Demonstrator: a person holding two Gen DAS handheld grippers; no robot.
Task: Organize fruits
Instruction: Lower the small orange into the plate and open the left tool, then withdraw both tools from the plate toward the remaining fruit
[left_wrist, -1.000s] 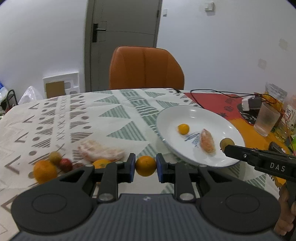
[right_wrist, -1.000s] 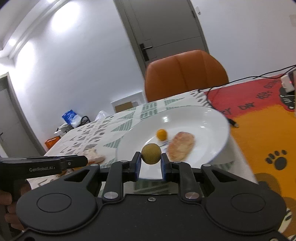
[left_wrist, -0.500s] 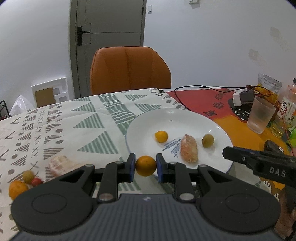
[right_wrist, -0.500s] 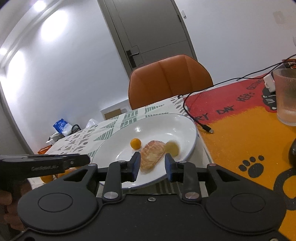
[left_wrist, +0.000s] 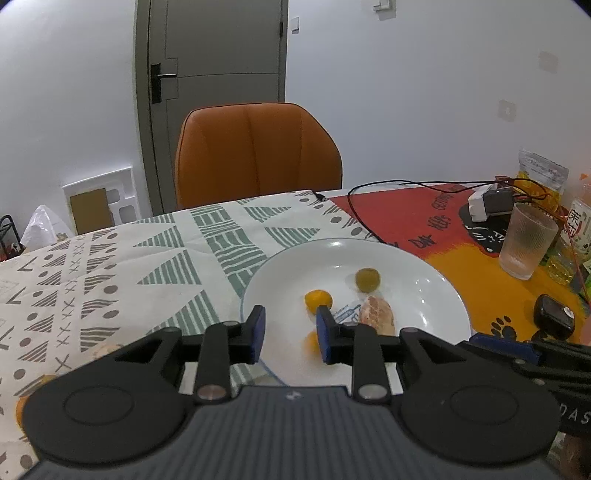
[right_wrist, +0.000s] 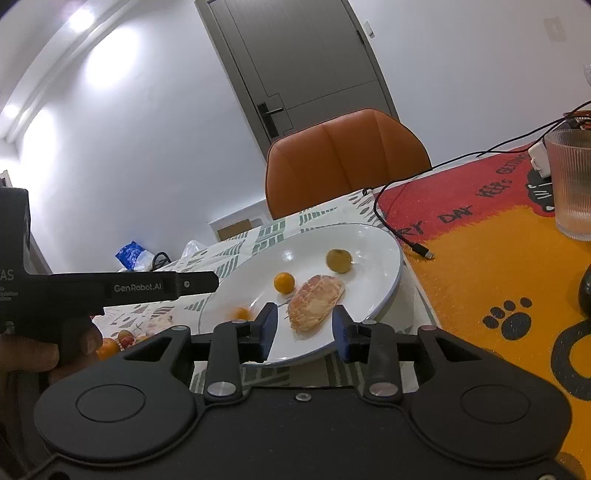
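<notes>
A white plate (left_wrist: 436, 291) (right_wrist: 380, 258) holds a small orange (left_wrist: 318, 300) (right_wrist: 284, 283), a green-yellow round fruit (left_wrist: 367, 279) (right_wrist: 338, 260) and a peeled citrus piece (left_wrist: 376, 315) (right_wrist: 316, 301). My left gripper (left_wrist: 290, 334) is open over the plate's near rim; a blurred small orange (left_wrist: 311, 342) (right_wrist: 240, 314) is just below its right finger, on the plate. My right gripper (right_wrist: 304, 326) is open and empty at the plate's near edge, in front of the peeled piece. Its body shows in the left wrist view (left_wrist: 524, 358).
More loose fruit (right_wrist: 114, 341) lies on the patterned cloth left of the plate. A ribbed glass (left_wrist: 526, 240) (right_wrist: 570, 184), a black cable (right_wrist: 406, 236), a dark object (left_wrist: 554, 321) and packets stand on the orange mat at right. An orange chair (left_wrist: 256, 151) is behind the table.
My left gripper moved over the plate, opened and let go of the small orange, which now lies blurred on the plate. My right gripper, having released the green fruit, opened wider and pulled back.
</notes>
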